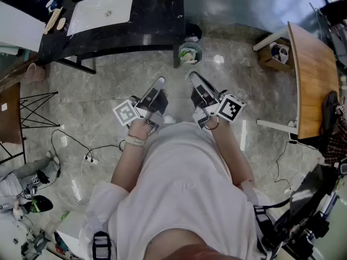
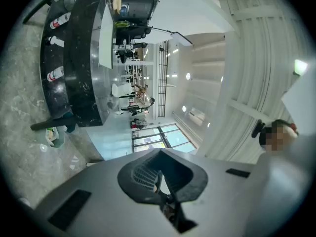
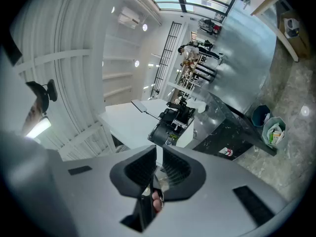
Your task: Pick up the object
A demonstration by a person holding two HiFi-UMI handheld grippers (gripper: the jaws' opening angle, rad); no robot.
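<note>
Jaws pressed together and empty on my left gripper [image 1: 159, 81] and right gripper [image 1: 193, 76]; my torso [image 1: 179, 199] hides much of the floor [image 1: 103, 93].

No readable words or numbers anywhere. The left cube [image 1: 126, 112] on your left hand-held gripper [image 1: 159, 81] shows a black-and-white square pattern. The right cube [image 1: 230, 108] on your right hand-held gripper [image 1: 193, 76] shows another, and neither has letters or digits. In the left gripper view, the bottles [image 2: 55, 21] by the dark bench [image 2: 84, 58] wear red-and-white wrappers, too small to read. In the right gripper view, a red-and-white label [image 3: 226, 152] shows low at that bench, its print too small too.
</note>
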